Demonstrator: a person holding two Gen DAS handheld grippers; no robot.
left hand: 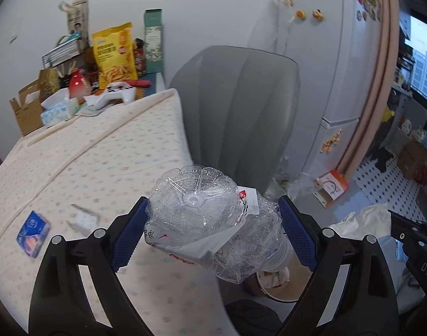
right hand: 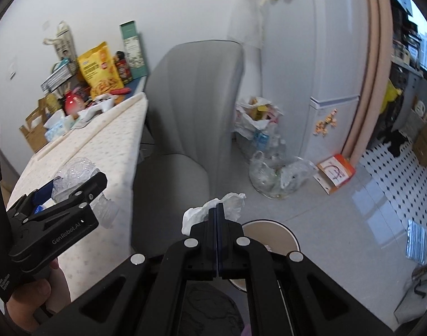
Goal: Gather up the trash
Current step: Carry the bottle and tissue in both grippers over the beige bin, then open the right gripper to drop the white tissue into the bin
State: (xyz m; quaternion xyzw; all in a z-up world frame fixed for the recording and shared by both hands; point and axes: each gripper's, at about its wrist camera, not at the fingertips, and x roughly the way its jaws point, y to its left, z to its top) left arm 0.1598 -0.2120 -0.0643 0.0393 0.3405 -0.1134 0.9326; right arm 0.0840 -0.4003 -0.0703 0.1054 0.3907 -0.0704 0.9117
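Note:
My left gripper (left hand: 213, 228) is shut on a crushed clear plastic bottle (left hand: 205, 210) with a white and red label, held over the table's near corner. From the right wrist, that left gripper (right hand: 59, 196) and the bottle (right hand: 76, 173) show at the left, a hand below them. My right gripper (right hand: 217, 215) is shut on a crumpled white tissue (right hand: 213, 210), which also shows at the right of the left wrist view as the tissue (left hand: 364, 221). A round bin (right hand: 272, 226) with paper inside sits on the floor just under both grippers, seen as the bin (left hand: 280, 285).
A table with a dotted cream cloth (left hand: 81, 162) carries a small blue packet (left hand: 33, 233), tissue box (left hand: 56, 112), yellow snack bag (left hand: 114, 53) and boxes. A grey chair (right hand: 191, 106) stands beside it. Bags of bottles (right hand: 269, 168), an orange box (right hand: 336, 173) and a fridge (right hand: 325, 70) lie beyond.

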